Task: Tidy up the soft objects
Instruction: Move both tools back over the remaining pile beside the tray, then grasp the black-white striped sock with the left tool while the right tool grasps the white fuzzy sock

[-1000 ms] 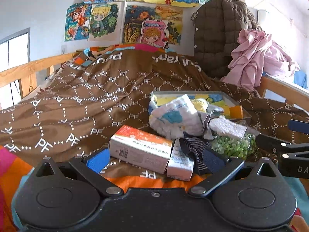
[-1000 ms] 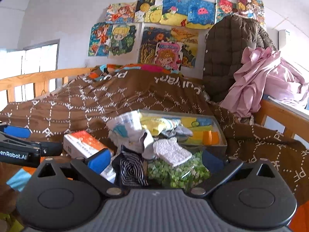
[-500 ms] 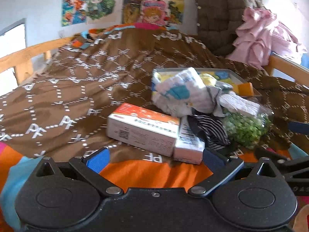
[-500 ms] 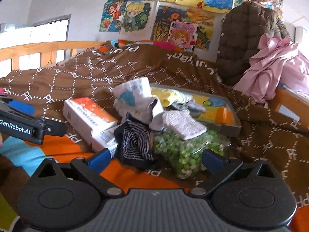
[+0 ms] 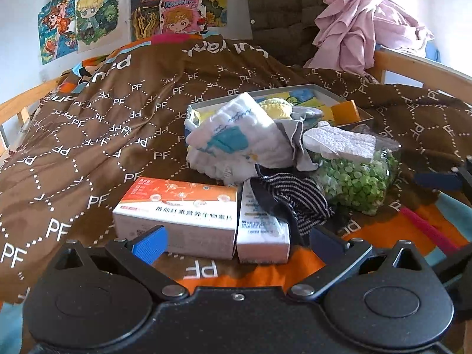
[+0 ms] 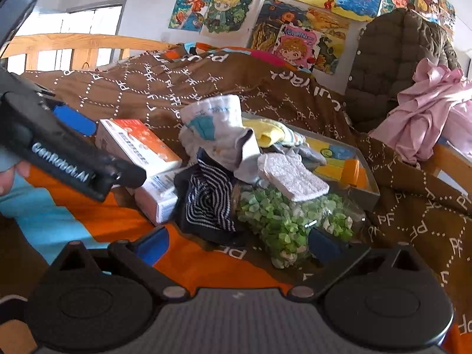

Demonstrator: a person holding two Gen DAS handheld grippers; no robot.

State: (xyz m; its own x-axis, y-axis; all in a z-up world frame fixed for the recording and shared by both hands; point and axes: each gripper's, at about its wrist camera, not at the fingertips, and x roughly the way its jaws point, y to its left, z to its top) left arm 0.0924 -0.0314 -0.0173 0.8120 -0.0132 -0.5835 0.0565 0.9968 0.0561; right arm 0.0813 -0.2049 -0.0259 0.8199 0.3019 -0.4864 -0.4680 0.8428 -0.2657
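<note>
Left claw and right claw — both spread apart, gripping nothing.
Dark striped fabric sock on brown patterned bed cover — touching clear bag of green pieces, beside white-orange cardboard box.

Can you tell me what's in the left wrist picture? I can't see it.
Open left gripper hovers before two boxes on a brown blanket. Behind lie a striped sock, white cloth, a bag of green bits and a tray.

A bedroom: brown quilt on a wooden-railed bed, cartoon drawings on the wall.
</note>
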